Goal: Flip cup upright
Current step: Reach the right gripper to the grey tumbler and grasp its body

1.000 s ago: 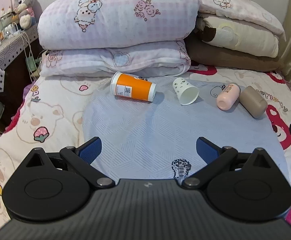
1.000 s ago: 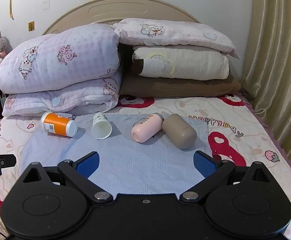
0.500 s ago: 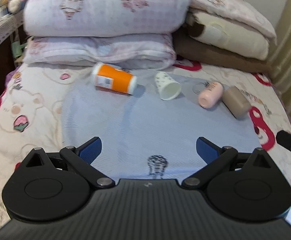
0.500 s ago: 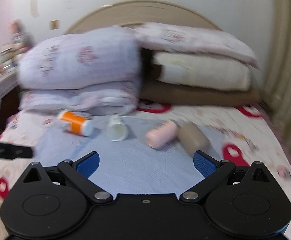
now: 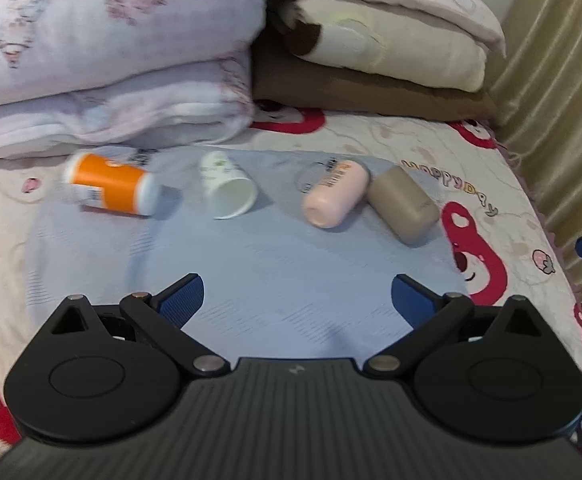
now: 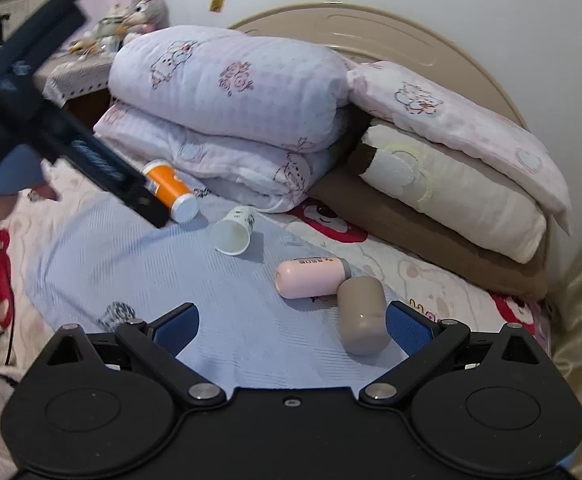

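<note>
Four cups lie on their sides on a blue cloth [image 5: 275,264]: an orange cup [image 5: 109,189], a white paper cup [image 5: 229,191] with its mouth toward me, a pink cup [image 5: 335,193] and a taupe cup [image 5: 402,206]. They also show in the right wrist view: the orange cup [image 6: 169,189], the white cup [image 6: 233,231], the pink cup [image 6: 309,277] and the taupe cup [image 6: 362,314]. My left gripper [image 5: 297,300] is open and empty, short of the cups. My right gripper [image 6: 291,326] is open and empty, its right finger close beside the taupe cup.
Folded quilts [image 5: 111,60] and stacked pillows [image 5: 383,52] lie right behind the cups. A curtain [image 5: 563,100] hangs at the right bed edge. The left gripper's body [image 6: 51,120] crosses the upper left of the right wrist view. A nightstand with toys [image 6: 103,44] stands far left.
Both grippers have moved forward toward the cups and swung, the right one turning left and closing on the taupe cup. The jaws stay open. The cups have not moved.
</note>
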A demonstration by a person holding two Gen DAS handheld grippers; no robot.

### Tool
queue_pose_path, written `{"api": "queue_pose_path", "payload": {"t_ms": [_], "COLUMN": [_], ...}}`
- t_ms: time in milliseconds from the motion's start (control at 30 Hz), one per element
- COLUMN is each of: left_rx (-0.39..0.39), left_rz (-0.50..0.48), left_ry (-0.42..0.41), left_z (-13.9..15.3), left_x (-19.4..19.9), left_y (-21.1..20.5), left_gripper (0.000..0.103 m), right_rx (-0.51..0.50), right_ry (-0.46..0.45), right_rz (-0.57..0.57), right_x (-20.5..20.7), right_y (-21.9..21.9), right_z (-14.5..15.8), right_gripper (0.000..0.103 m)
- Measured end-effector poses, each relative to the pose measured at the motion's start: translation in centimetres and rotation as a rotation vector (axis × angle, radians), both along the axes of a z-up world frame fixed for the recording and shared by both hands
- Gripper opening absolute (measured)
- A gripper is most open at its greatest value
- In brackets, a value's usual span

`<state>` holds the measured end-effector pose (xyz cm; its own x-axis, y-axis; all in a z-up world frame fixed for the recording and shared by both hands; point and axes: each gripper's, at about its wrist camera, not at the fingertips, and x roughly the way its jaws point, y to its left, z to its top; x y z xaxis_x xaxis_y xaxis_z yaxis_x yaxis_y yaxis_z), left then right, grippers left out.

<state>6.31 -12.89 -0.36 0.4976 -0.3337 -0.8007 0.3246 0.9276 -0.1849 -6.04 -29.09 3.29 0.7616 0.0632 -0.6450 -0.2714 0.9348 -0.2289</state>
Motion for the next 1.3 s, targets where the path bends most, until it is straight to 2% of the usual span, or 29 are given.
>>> {"api": "queue_pose_path", "payload": {"t_ms": [67, 167, 267, 433, 567, 600, 667, 833, 967, 1133, 1300], "left_rx": [0.001, -0.037, -0.079, -0.018, -0.093, -0.113, -0.102, -0.155, -0.178, -0.227, -0.261], "left_rz": [-0.008, -0.024, -0.034, 0.009, 0.025, 0.007, -0.021, -0.007, 0.012, 0.035, 0.034], "left_ry": [0.001, 0.016, 0.016, -0.046, 0.053, 0.083, 0.126, 0.148, 0.126, 0.163, 0.192], "left_z": [-0.9, -2.7, -4.4, -7.5, -10.9, -11.6, -12.9, -14.5, -15.3, -16.0, -16.7], "left_x": [0.6, 1.9, 3.4, 5.5, 8.4, 9.0, 9.9, 11.3, 12.1, 13.2, 14.1], "left_y": [-1.6, -3.7, -5.8, -8.9, -10.1, -10.5, -11.6, -13.5, -14.8, -15.0, -15.2], "left_gripper": [0.1, 0.099, 0.099, 0.099, 0.098, 0.096, 0.089, 0.089, 0.089, 0.074, 0.07], "right_rx": [0.009, 0.032, 0.055, 0.081, 0.101, 0.104, 0.099, 0.077, 0.077, 0.036, 0.025], "right_ry": [0.013, 0.04, 0.091, 0.173, 0.265, 0.281, 0.306, 0.337, 0.347, 0.404, 0.421], "right_rz": [0.045, 0.092, 0.097, 0.061, 0.06, 0.067, 0.088, 0.099, 0.078, 0.049, 0.052], "right_x": [0.6, 1.7, 3.9, 8.4, 11.5, 12.2, 13.4, 16.1, 18.0, 20.1, 21.3], "right_y": [-0.8, -1.8, -3.2, -6.3, -8.9, -9.5, -10.3, -11.2, -11.8, -12.0, -12.2], "right_z": [-0.1, -0.5, -1.9, -4.6, -7.4, -8.1, -9.3, -11.9, -13.6, -15.8, -16.5], "right_gripper": [0.101, 0.101, 0.1, 0.096, 0.092, 0.092, 0.092, 0.092, 0.093, 0.092, 0.092]}}
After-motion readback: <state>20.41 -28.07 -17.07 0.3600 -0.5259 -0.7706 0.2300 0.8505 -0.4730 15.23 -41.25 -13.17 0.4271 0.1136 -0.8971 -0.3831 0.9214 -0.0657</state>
